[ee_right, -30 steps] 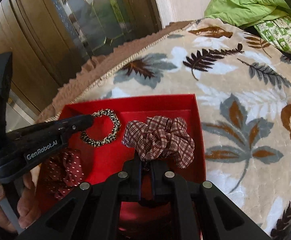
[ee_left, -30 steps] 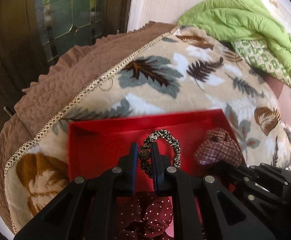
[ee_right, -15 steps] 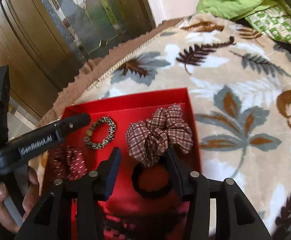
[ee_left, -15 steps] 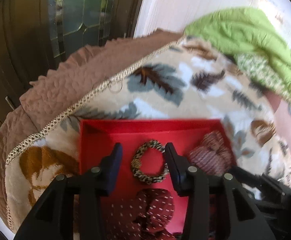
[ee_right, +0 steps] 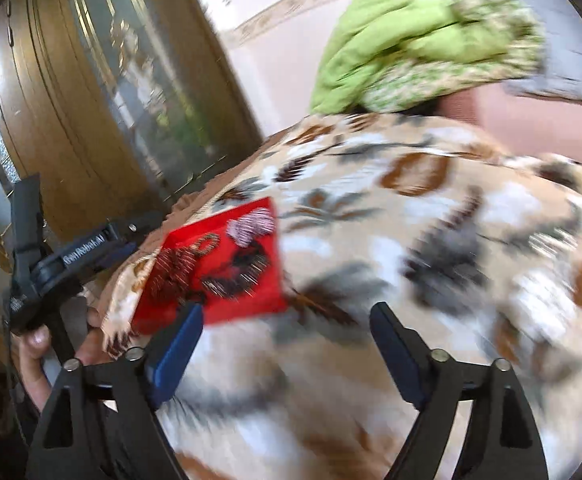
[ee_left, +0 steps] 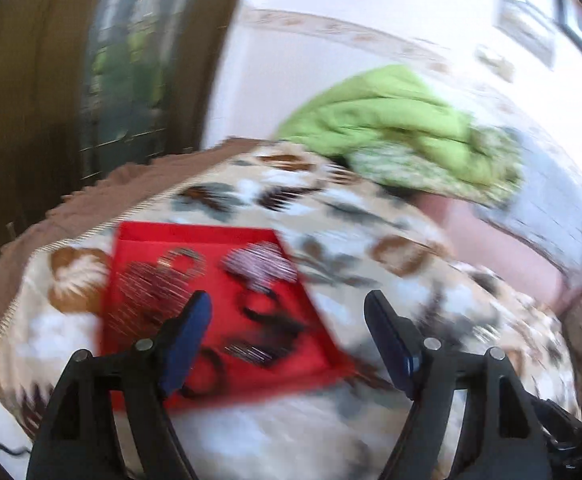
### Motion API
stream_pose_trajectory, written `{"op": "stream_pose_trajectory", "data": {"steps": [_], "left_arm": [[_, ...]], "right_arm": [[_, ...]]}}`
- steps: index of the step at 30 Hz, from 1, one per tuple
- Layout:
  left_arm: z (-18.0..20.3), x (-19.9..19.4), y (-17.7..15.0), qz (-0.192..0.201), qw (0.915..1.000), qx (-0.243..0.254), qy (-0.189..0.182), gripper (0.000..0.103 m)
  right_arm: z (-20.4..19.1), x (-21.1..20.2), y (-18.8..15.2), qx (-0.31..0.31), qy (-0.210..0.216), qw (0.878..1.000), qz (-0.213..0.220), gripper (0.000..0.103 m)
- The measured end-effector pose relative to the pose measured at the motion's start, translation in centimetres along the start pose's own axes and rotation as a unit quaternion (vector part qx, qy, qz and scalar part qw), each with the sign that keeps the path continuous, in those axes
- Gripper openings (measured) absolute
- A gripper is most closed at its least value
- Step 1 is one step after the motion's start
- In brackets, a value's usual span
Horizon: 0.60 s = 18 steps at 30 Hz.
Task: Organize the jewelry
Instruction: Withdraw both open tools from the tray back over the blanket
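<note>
- While both frames are pretty smeared, the left tool (ee_left: 287, 340) and the right tool (ee_right: 287, 344) each have their fingers spread wide, holding nothing.
- One red tray (ee_left: 311, 320) sits on the leaf-print bedspread (ee_right: 431, 220), at about 10 o'clock in the right wrist view.
- In the tray I count one plaid scrunchie (ee_left: 261, 266), one dotted maroon scrunchie (ee_left: 147, 292) and one patterned ring band (ee_left: 183, 262); the dark loops nearer the camera are too blurry to count.
- One green quilt (ee_left: 391, 128) lies at 1 o'clock.
- "GenRobot.AI" is printed on the left tool's side.
</note>
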<state>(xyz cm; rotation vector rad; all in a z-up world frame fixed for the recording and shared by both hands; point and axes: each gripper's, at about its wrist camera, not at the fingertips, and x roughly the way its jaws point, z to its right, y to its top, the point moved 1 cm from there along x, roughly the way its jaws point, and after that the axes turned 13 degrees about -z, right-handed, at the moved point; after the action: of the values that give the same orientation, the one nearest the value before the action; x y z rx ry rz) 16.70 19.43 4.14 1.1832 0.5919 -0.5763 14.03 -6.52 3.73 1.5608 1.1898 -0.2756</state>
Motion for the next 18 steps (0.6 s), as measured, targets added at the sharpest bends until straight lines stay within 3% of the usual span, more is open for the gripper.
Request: {"op": "stream_pose_trajectory", "data": {"steps": [2, 4, 8, 12, 18], "left_arm": [[3.0, -0.9, -2.6, 0.018, 0.9990, 0.041, -0.004, 0.087], [5.2, -1.0, -4.9, 0.020, 0.9975, 0.067, 0.007, 0.088], [8.4, -0.9, -9.4, -0.014, 0.9957, 0.091, -0.006, 0.088], [10.8, -0.9, -11.5, -0.034, 0.9929, 0.112, -0.018, 0.088], [12.2, -0.7, -13.4, -0.041, 0.9904, 0.132, -0.011, 0.088]], "right_arm": [[1.9, -2.1, -2.8, 0.022, -0.029, 0.999, 0.007, 0.092], [3.4, -3.5, -4.7, 0.049, -0.041, 0.998, 0.006, 0.092], [5.7, -6.6, -7.4, 0.072, -0.064, 0.995, 0.024, 0.092], [7.0, -8.4, -8.0, 0.080, -0.090, 0.992, 0.041, 0.093], [8.5, -10.0, -9.3, 0.112, -0.087, 0.988, 0.054, 0.093]]}}
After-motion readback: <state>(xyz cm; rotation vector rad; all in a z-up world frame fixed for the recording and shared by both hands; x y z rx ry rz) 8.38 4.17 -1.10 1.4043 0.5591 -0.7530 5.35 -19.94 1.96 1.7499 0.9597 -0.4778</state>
